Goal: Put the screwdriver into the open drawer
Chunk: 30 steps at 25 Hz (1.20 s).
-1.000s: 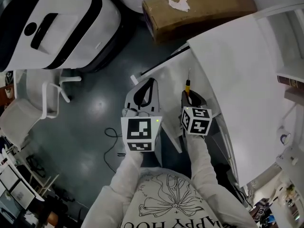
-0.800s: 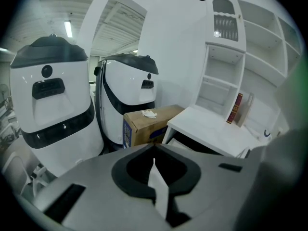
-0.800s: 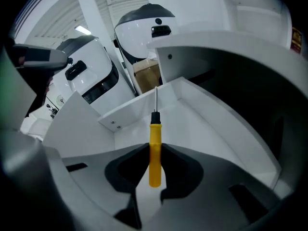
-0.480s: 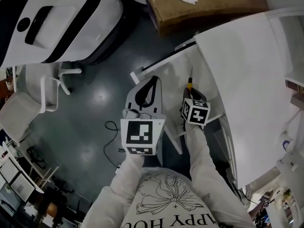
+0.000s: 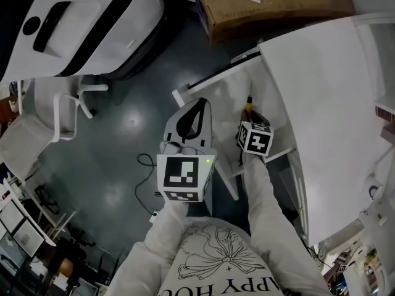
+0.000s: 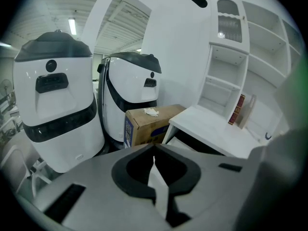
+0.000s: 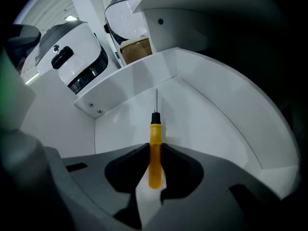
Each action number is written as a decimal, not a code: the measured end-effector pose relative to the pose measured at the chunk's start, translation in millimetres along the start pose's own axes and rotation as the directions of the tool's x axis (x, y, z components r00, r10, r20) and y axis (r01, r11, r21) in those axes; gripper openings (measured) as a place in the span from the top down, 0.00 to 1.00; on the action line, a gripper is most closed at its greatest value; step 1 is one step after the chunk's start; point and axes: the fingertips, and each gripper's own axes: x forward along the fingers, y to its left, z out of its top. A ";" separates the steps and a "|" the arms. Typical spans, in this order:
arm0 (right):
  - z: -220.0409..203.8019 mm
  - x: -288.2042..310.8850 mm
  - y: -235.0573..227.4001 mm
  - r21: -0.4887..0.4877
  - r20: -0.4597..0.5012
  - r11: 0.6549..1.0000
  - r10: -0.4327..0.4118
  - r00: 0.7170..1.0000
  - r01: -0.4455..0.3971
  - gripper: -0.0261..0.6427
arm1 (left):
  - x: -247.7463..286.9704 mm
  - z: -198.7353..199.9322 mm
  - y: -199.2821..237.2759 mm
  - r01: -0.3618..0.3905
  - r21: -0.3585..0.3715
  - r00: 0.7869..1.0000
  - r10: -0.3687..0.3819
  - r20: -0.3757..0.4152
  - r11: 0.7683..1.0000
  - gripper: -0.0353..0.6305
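The white desk (image 5: 321,103) fills the right of the head view, and the open drawer (image 5: 216,91) juts out from under it. Over the last second you have stretched your right arm forward, so the right gripper (image 5: 249,117) now reaches deeper along the drawer. Your left gripper (image 5: 198,105) has stayed where it was, and its marker cube now sits nearer your body than the right one. Your right sleeve (image 5: 262,196) runs out almost straight from your chest. The left gripper's jaws are closed tip to tip with nothing between them. The right gripper's jaws are clamped on the yellow handle of the screwdriver (image 7: 155,148). Its thin shaft points ahead over the drawer's white floor toward the front panel.
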 end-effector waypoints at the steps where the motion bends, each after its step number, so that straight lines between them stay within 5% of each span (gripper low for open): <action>1: 0.6 0.7 0.3 -0.003 0.000 1.000 -0.002 1.000 0.002 0.85 | -0.7 -0.3 0.8 -0.002 -0.002 1.000 0.002 0.000 1.000 0.93; 8: 1.8 0.4 0.6 -0.006 0.013 1.000 -0.005 1.000 0.005 0.84 | -8.0 0.0 2.6 -0.007 -0.003 1.000 0.007 0.008 1.000 0.93; 18: 46.5 -78.4 23.2 -0.009 0.180 1.000 0.016 0.984 -0.014 0.81 | -40.4 31.9 -0.4 -0.005 0.006 0.997 0.005 0.077 1.000 0.93; 30: 122.7 -233.3 65.5 -0.021 0.486 1.000 0.019 0.874 -0.011 0.87 | -104.2 105.2 -13.3 0.020 0.057 0.970 -0.033 0.242 0.998 0.93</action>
